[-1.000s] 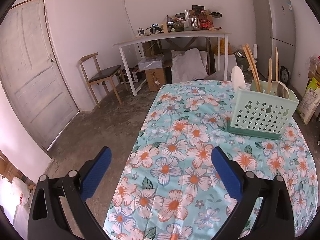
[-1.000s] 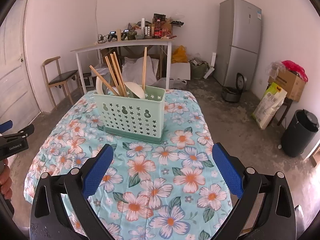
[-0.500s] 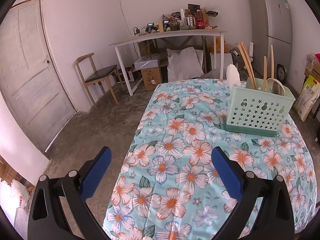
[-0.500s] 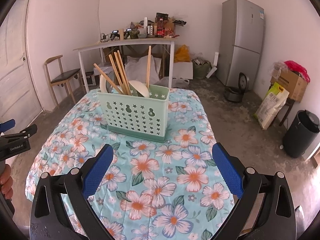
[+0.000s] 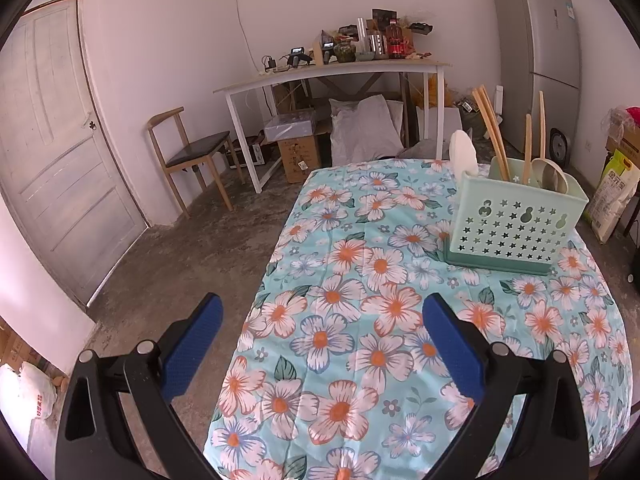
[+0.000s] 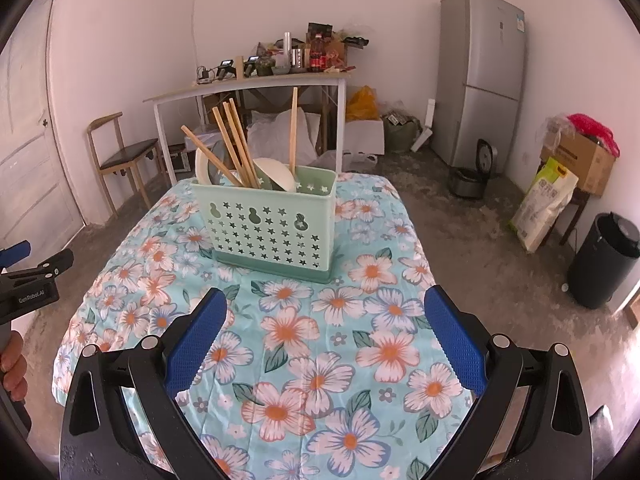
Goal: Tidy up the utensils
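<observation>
Presently the table [image 6: 404, 248], under a floral cloth, carries one item: the caddy [image 6: 268, 228], upright toward its far end, within reach of both tools. It holds chopsticks [image 6: 236, 144] standing tilted, likely because they lean on the rim, with pale spoons [image 6: 276, 174] beside them. No loose utensil shows on the cloth, so the sorting looks complete. Right gripper [image 6: 322, 338] and left gripper [image 5: 320, 346] hang well short of the caddy, jaws spread wide, holding nothing.
</observation>
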`<state>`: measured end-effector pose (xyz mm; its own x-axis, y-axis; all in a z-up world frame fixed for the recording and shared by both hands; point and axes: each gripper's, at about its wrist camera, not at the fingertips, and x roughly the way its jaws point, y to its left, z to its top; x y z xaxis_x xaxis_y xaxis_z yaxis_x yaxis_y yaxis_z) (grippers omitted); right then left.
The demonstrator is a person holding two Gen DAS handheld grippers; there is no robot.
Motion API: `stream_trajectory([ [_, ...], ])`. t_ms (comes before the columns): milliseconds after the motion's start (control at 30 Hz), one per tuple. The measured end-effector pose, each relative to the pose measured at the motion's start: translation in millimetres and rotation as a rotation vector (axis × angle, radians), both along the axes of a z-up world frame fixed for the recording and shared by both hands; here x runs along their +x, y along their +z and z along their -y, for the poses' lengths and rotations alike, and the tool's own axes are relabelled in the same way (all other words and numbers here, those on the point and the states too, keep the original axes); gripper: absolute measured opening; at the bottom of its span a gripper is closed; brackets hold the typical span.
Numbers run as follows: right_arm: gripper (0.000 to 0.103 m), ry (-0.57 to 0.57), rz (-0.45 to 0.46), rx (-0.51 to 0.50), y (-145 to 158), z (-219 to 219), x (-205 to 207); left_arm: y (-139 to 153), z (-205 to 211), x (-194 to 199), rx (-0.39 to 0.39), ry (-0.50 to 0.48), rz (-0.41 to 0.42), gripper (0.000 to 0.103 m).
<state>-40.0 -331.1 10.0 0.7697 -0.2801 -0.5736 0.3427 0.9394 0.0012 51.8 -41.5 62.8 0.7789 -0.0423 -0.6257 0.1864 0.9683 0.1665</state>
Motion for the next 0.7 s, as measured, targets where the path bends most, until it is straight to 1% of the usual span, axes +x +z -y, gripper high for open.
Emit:
stream_trajectory([
  [367,0.095,-0.005,0.009,0.03,-3.2,8.5,-1.5,0.2,1.8,2.2,0.001,-0.001,-0.004,0.098],
  [700,0.095,-0.001,0.013,0.038,-4.2,11.6,0.0,-0.1,3.9,3.8,0.003,-0.002,-0.006,0.097],
])
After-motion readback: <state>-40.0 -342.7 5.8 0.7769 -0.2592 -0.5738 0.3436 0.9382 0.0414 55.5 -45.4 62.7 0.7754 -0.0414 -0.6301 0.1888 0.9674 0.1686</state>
